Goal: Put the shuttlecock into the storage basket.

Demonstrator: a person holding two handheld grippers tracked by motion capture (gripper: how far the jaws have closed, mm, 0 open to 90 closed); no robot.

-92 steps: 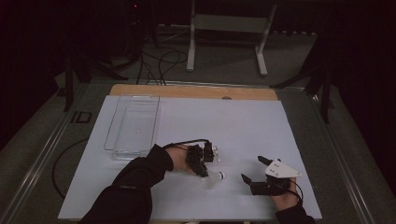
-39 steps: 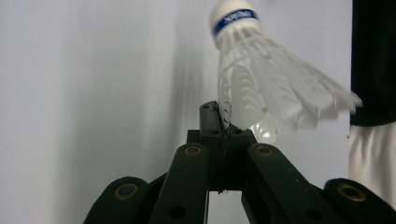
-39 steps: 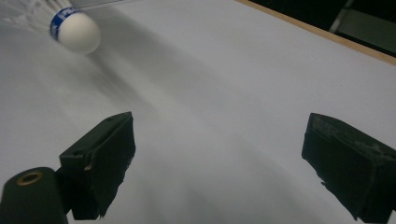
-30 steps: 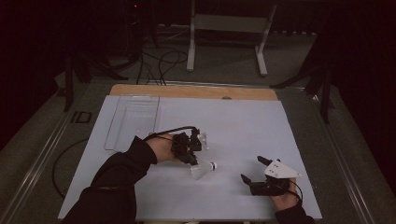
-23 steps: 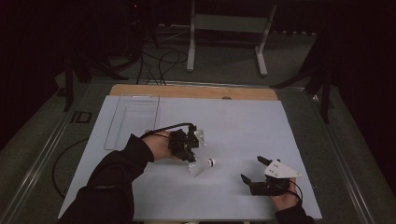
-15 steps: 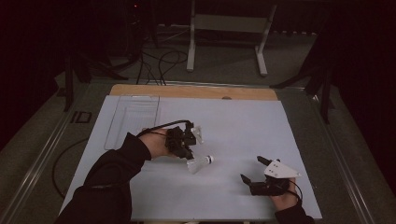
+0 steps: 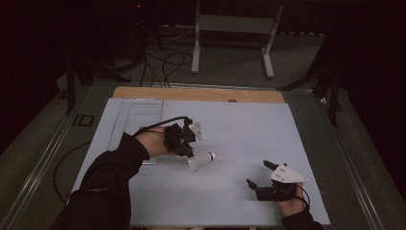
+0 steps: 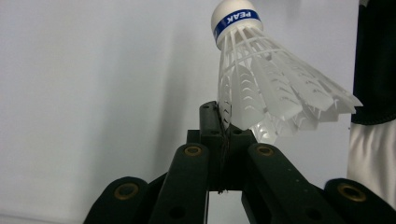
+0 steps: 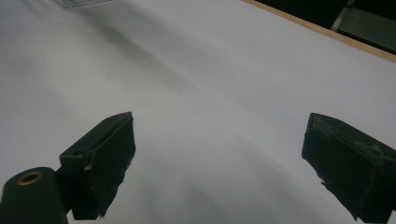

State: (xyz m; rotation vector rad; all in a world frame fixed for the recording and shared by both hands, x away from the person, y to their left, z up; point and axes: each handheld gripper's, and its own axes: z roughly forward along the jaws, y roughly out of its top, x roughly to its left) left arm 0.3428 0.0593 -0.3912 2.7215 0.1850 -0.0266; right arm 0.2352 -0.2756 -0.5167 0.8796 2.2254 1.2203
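Note:
A white shuttlecock [image 7: 200,160] with a blue-banded cork hangs just above the white table sheet [image 7: 239,124], left of its middle. My left gripper [image 7: 190,154] is shut on the edge of its feather skirt. In the left gripper view the black jaws pinch the shuttlecock [image 8: 261,79] by one feather, and the gripper [image 8: 219,122] points its cork away from me. My right gripper [image 7: 257,174] rests low at the front right of the table with its jaws wide apart. In the right gripper view that gripper [image 9: 219,154] has only bare sheet between its pads.
A clear plastic tray [image 7: 136,112] lies at the back left of the sheet. A wooden strip [image 7: 201,93] runs along the table's far edge. Beyond it stand a metal stand [image 7: 230,28] and cables on a dark floor.
My left gripper has lifted the shuttlecock off the sheet and carried it up and to the left, toward the tray. The right gripper has stayed where it was.

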